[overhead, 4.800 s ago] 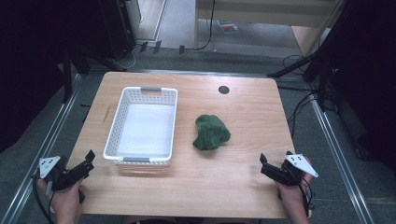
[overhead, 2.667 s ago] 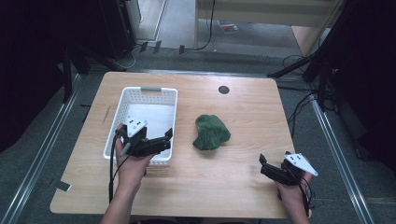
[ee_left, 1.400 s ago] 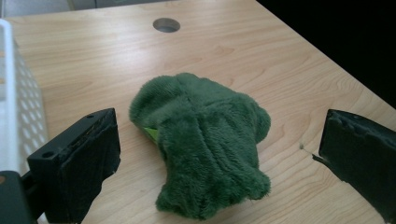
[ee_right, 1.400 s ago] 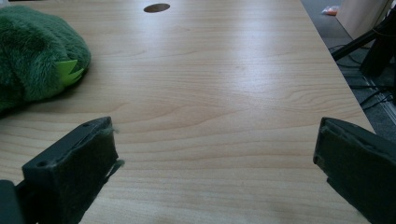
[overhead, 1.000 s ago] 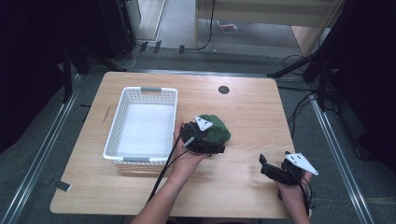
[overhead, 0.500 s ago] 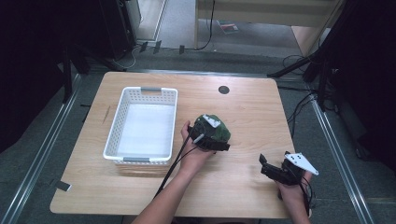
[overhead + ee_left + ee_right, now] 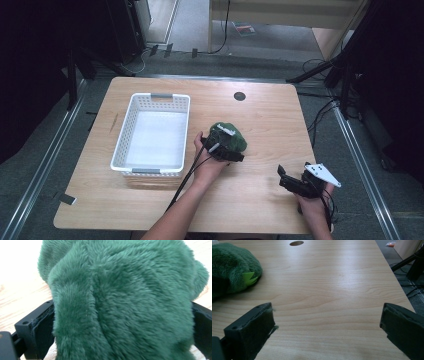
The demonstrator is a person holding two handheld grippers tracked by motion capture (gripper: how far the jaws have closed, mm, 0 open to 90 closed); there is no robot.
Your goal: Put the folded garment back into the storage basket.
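Left gripper (image 7: 231,150): its two black fingers (image 7: 37,332) stand one at each side of the green plush toy (image 7: 125,300), with the fur pressed between them and bulging above their pads. In the left gripper view the fingers are set at toy width and in contact with the fur on both sides. In the high view the gripper lies on the near left part of the toy, held by the person's left hand (image 7: 207,162), with the forearm entering from the bottom edge.

The toy rests on the bench (image 7: 270,120), near its centre, just to the right of the white basket (image 7: 125,135) and apart from it.

Right gripper (image 7: 295,182): fingers (image 7: 252,330) spread wide with nothing between them, over bare bench surface at the near right corner, well apart from the toy.
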